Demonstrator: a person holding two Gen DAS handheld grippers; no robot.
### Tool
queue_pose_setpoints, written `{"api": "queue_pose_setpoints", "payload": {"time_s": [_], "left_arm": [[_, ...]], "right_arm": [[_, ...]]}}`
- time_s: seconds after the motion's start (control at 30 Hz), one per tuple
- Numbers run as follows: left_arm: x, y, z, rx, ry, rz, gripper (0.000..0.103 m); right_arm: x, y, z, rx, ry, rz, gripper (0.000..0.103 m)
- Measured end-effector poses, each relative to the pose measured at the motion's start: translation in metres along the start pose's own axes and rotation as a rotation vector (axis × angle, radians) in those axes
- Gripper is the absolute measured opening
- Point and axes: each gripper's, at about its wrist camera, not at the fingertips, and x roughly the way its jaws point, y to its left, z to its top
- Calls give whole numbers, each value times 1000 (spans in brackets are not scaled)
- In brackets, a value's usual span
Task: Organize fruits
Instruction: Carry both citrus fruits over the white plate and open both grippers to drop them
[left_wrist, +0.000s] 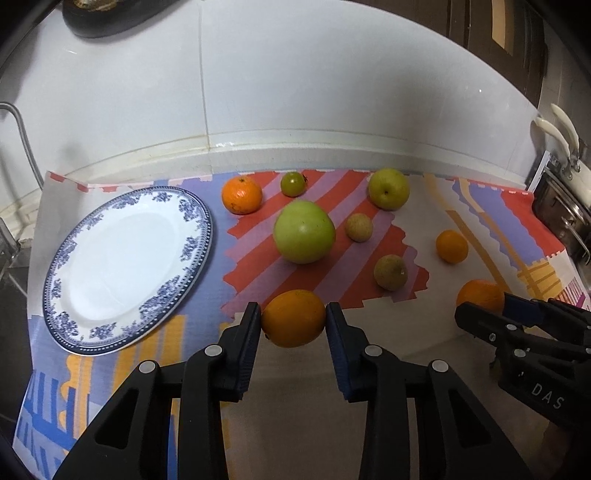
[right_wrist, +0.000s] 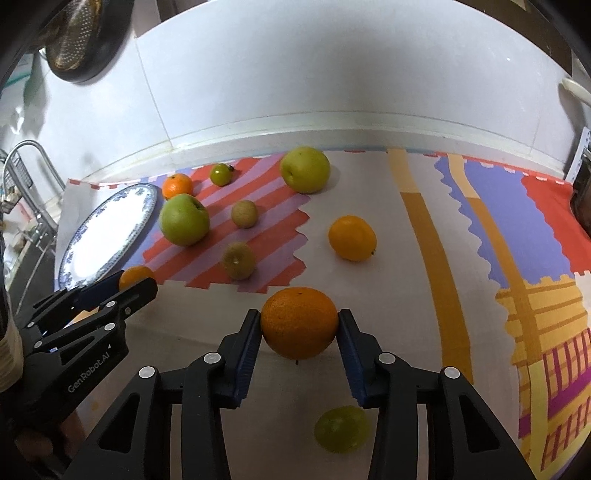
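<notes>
A smooth yellow-orange orange (left_wrist: 294, 318) sits clamped between the pads of the left hand-held gripper (left_wrist: 294, 320), near the front of the patterned mat (left_wrist: 369, 221), just right of the blue-and-white plate (left_wrist: 122, 266). The plate lies bare on the mat's left part. A darker, pebbled orange (right_wrist: 299, 323) is pinched the same way in the right hand-held gripper (right_wrist: 300, 325), toward the mat's front right. Both grippers point down at a slant, side by side.

Behind them more fruit lies loose on the mat: a big green apple (left_wrist: 303, 231), a tangerine (left_wrist: 242, 194), a small green fruit (left_wrist: 293, 184), a yellow-green apple (left_wrist: 388, 188), two small brownish round fruits (left_wrist: 358, 227) (left_wrist: 390, 272) and another orange (right_wrist: 352, 238). A pale green fruit (right_wrist: 341, 428) lies under the right gripper. The mat covers a surface against a white wall (left_wrist: 332, 74).
</notes>
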Motion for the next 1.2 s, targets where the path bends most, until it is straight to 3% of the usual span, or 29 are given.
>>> {"api": "queue_pose_setpoints", "payload": {"time_s": [0.33,0.73,1.2], "left_arm": [[-37,15,4,-38,-62,19,36],[-74,60,6,-85,-140,132,36],[-66,134,8,-128,-129,254,36]], "right_arm": [[-25,25,8,-66,-66,51,43],[-41,78,29,-166,-152,153,43],[-2,156,59,-289,-121,259,43]]}}
